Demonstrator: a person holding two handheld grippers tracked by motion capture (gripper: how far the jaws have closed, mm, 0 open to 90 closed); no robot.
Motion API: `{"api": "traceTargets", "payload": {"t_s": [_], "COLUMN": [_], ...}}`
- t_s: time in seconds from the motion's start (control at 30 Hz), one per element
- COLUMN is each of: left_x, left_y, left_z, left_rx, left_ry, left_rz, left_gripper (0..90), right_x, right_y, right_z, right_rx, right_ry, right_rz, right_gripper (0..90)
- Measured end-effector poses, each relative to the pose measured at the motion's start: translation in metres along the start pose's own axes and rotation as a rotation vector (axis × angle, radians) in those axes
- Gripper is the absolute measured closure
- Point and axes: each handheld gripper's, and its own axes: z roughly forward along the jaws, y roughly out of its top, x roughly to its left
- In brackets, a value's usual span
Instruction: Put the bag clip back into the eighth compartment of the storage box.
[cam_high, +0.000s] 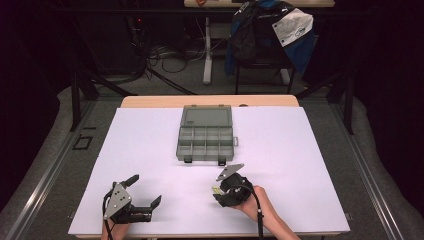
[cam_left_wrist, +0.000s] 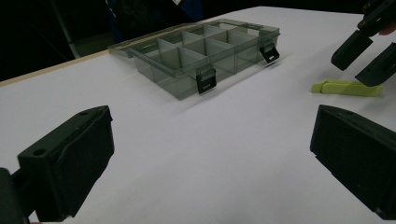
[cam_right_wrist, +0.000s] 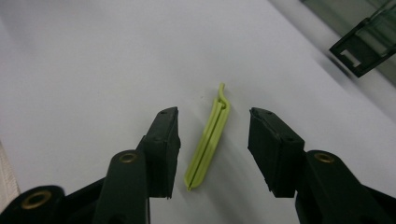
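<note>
My right claw (cam_right_wrist: 212, 154) hangs over a slim lime-green plastic clip (cam_right_wrist: 209, 144), its jaws partly open and straddling the piece, one pad on each long side, neither touching it yet. So I judge this to be the approach just ahead of a grasp. The clip lies flat on the white bench (cam_high: 300, 165), well short of the organizer box (cam_high: 205, 135), which sits toward 12 o'clock from my right claw.

My left claw (cam_left_wrist: 205, 158) is spread wide and holds nothing, resting low near the bench edge at about 9 o'clock from the right one.

The clip is thin, long and grooved down its length, with a small hooked tip at its far end; hard, smooth plastic, I would guess, and liable to skate on the matte sheet. The next move calls for lowering squarely and closing across its narrow width. The box is smoky translucent plastic, lid laid open at the back, its dividers forming small compartments, with two black latches on the near wall.
</note>
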Motion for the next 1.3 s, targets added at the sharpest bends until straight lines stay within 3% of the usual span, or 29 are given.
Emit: {"api": "traceTargets", "payload": {"t_s": [0.1, 0.4, 0.83, 1.1, 1.3], "left_x": [-0.001, 0.000, 0.000, 0.000, -0.002], "left_y": [0.000, 0.000, 0.000, 0.000, 0.000], "left_z": [0.000, 0.000, 0.002, 0.003, 0.004], "left_rx": [0.000, 0.002, 0.003, 0.010, 0.019], "left_ry": [-0.002, -0.003, -0.013, -0.012, -0.017], "left_rz": [0.004, 0.002, -0.002, 0.003, 0.006], "left_gripper": [0.0, 0.0, 0.0, 0.0, 0.0], "right_x": [0.001, 0.002, 0.000, 0.000, 0.002], "right_y": [0.000, -0.001, -0.003, -0.006, -0.008], "right_z": [0.004, 0.009, 0.014, 0.014, 0.014], "right_rx": [0.021, 0.037, 0.051, 0.031, 0.019], "right_ry": [0.016, 0.006, 0.004, -0.012, -0.030], "right_rz": [0.004, 0.029, 0.080, 0.085, 0.061], "right_gripper": [57.3, 67.7, 72.7, 77.2, 78.7]}}
